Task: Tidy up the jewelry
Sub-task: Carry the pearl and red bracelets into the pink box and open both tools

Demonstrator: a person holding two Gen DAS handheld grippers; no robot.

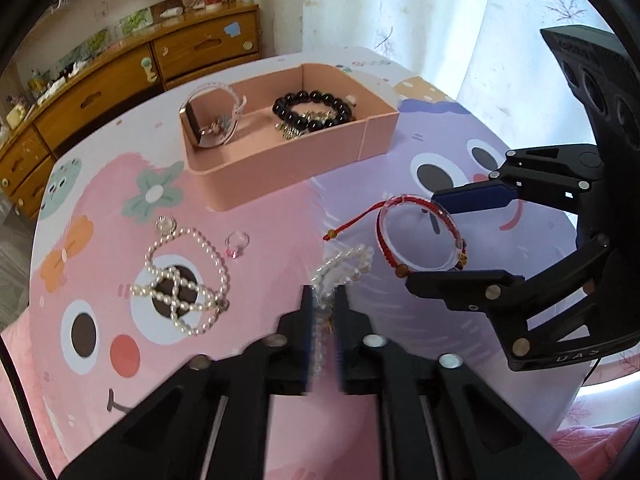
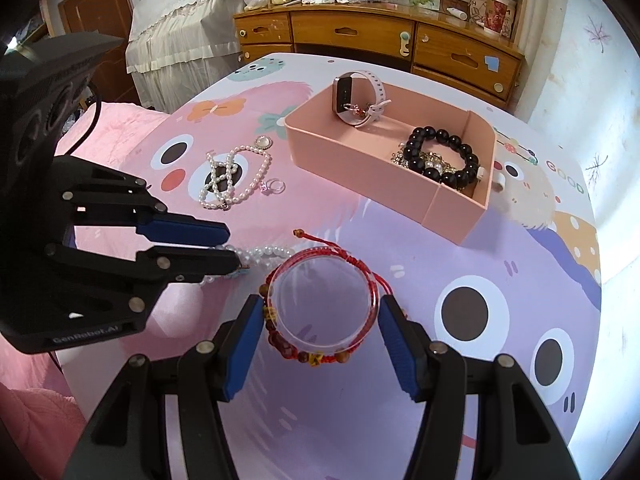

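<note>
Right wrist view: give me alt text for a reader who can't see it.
The open right claw straddles a red braided cord bracelet around a clear ring on the cartoon-print tablecloth. At left, the left claw pinches a white pearl bracelet. Behind sits a pink tray holding a black bead bracelet.

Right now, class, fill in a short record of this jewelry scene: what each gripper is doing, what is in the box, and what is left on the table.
left gripper: shut on the pearl bracelet
right gripper: open, fingers either side of the red cord bracelet
pink box: holds a watch and a black bead bracelet over some silver pieces
still on table: pearl necklace, small ring
</note>
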